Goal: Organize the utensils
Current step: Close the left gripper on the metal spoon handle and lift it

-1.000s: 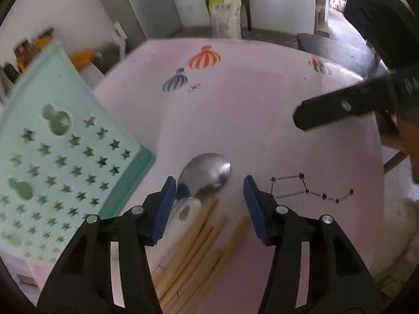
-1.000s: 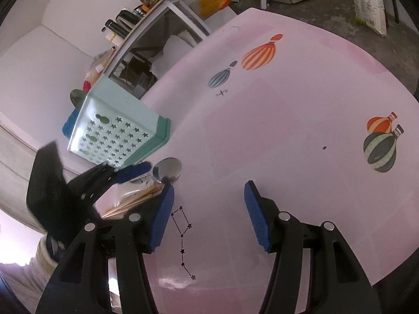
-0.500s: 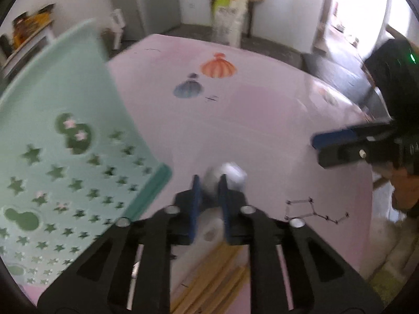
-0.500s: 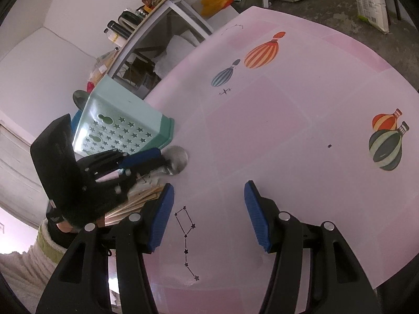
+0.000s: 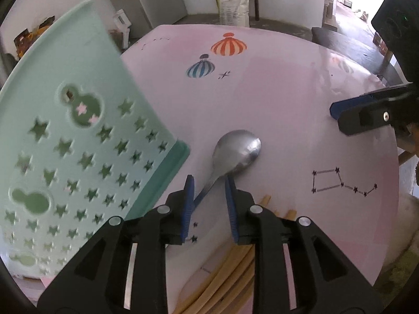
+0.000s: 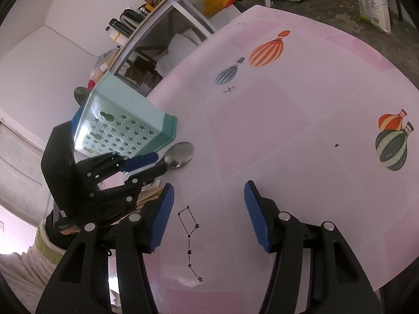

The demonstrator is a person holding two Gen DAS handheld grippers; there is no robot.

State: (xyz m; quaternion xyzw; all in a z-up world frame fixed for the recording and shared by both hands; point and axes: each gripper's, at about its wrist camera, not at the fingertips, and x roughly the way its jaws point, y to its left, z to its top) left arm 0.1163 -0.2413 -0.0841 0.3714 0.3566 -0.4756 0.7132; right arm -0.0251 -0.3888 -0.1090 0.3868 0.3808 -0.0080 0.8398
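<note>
Steel, round-bowled metal spoon (image 5: 237,151) lies on the pink balloon-printed table (image 5: 275,99) near its left edge, beside the mint star-punched plastic utensil holder (image 5: 76,141). Left gripper (image 5: 209,183) straddles its handle, jaws opening, unclenched. Right gripper (image 6: 208,198) hangs released, holding nothing.

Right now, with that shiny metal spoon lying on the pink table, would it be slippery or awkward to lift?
Probably somewhat slippery: the spoon looks like polished metal, and the left hand-held gripper, its jaws opening, straddles only the thin neck. It seems stiff, so it should not bend. The broad bowl may make it tip bowl-down if pinched by the narrow handle.
</note>
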